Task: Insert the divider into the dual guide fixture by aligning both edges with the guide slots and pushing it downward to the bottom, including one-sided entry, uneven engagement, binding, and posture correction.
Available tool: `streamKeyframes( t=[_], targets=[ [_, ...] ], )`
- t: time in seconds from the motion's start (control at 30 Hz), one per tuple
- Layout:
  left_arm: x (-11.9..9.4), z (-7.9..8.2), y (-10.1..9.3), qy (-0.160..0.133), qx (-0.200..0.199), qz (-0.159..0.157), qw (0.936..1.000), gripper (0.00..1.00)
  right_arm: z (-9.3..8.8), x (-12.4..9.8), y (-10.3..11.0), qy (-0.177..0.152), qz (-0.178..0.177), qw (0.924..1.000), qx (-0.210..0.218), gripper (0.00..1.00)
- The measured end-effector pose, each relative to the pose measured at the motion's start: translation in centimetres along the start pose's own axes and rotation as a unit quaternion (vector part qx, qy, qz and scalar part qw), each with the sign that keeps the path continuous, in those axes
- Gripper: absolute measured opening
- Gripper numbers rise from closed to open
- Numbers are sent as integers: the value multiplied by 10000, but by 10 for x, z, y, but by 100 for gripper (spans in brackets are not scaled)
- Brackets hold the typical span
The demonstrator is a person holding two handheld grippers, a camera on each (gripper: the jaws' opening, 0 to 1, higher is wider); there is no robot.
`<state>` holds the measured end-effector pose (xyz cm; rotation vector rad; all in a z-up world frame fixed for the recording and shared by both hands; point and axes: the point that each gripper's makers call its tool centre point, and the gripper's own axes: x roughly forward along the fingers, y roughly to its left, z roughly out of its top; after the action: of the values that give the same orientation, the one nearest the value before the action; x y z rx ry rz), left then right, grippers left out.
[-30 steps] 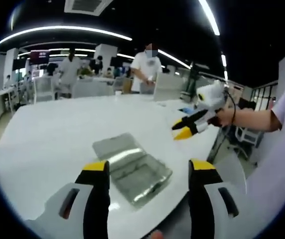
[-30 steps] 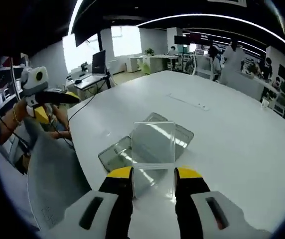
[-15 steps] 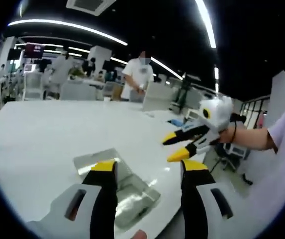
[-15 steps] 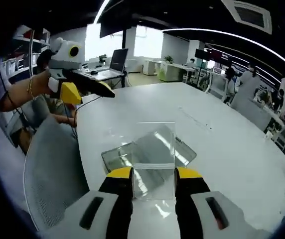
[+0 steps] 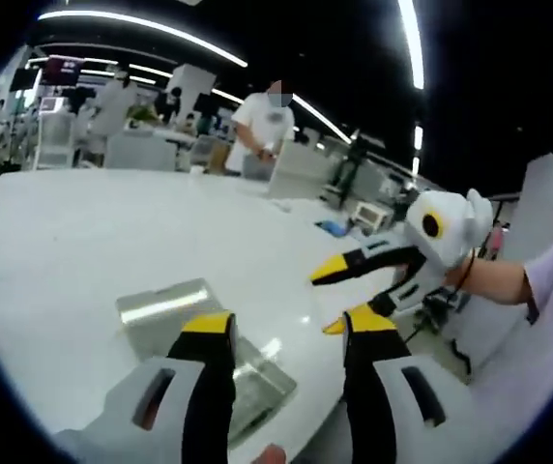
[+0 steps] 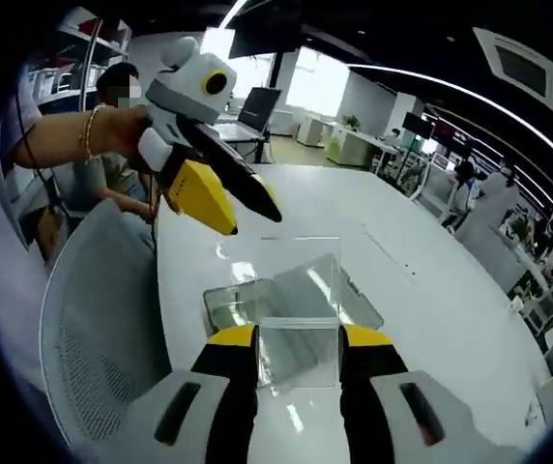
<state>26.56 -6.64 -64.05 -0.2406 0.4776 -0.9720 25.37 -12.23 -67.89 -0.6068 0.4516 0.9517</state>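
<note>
In the right gripper view, my right gripper (image 6: 298, 340) has its yellow-tipped jaws closed on the bottom edge of the clear divider (image 6: 299, 290), which stands upright between them and rises toward 12 o'clock. Through and behind the sheet I see the clear fixture (image 6: 286, 300) lying on the white table (image 6: 431, 309), past the jaw tips. My left gripper (image 6: 220, 193) comes into this view at about 10 o'clock, its jaws pointing down toward the divider's upper left corner; they look nearly together here with nothing between them. A hand (image 6: 112, 130) with a bracelet holds it, and a grey mesh chair (image 6: 93, 329) sits at 8 o'clock beside the table edge.

In the left gripper view, my left gripper (image 5: 284, 327) shows its jaws parted, holding nothing. The fixture (image 5: 175, 314) lies on the table (image 5: 83, 232) at about 8 o'clock, partly hidden behind the left jaw. My right gripper (image 5: 339, 295) enters from 3 o'clock; I cannot make out the divider in it here. A person in a white shirt (image 5: 262, 126) stands beyond the table at 12 o'clock.
</note>
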Motion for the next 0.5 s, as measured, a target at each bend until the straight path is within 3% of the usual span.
streamKeyframes(
  t=[0.17,0.5],
  targets=[
    [5,1,-2,34,-67,-60,10000,33,2,3,5,81,20,9993,-358,28],
    [11,-5,-9,243,-80,-167,9995,29,12,3,5,65,-22,9982,-604,28]
  ],
)
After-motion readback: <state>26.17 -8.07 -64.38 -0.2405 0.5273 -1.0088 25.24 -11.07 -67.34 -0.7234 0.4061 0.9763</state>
